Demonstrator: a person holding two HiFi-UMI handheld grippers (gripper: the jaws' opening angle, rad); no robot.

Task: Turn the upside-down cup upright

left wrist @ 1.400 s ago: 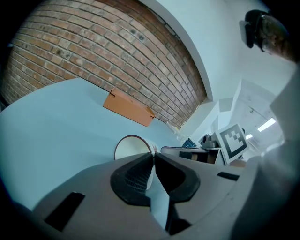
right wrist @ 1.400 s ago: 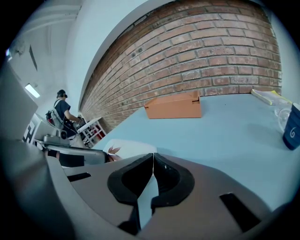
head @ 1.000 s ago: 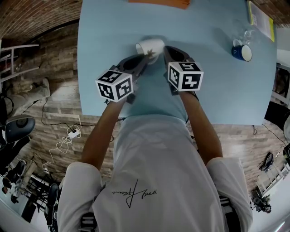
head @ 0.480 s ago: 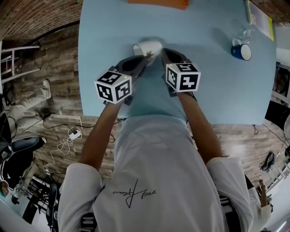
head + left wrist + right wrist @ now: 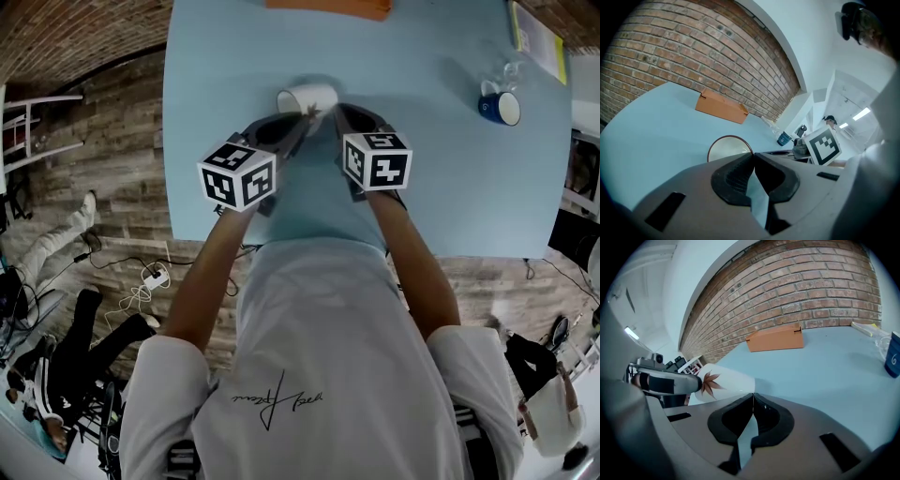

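A white cup [image 5: 307, 96] with a brown leaf print lies on its side on the light blue table [image 5: 441, 178], its mouth toward the left. In the left gripper view the brown-rimmed mouth [image 5: 730, 147] faces the camera, just beyond my left gripper [image 5: 753, 155], which is shut with nothing between its jaws. My right gripper [image 5: 753, 395] is also shut and empty, and its tip is right at the cup's side [image 5: 726, 379]. In the head view the left gripper [image 5: 302, 120] and right gripper [image 5: 336, 110] flank the cup's near side.
An orange box [image 5: 330, 7] lies at the table's far edge. A blue mug [image 5: 500, 107] and a clear glass [image 5: 512, 73] stand far right, beside a yellow booklet [image 5: 540, 37]. The table's left edge runs close to the cup.
The cup has shifted a little to the left on the table. Both grippers stay shut and have barely moved beside it.
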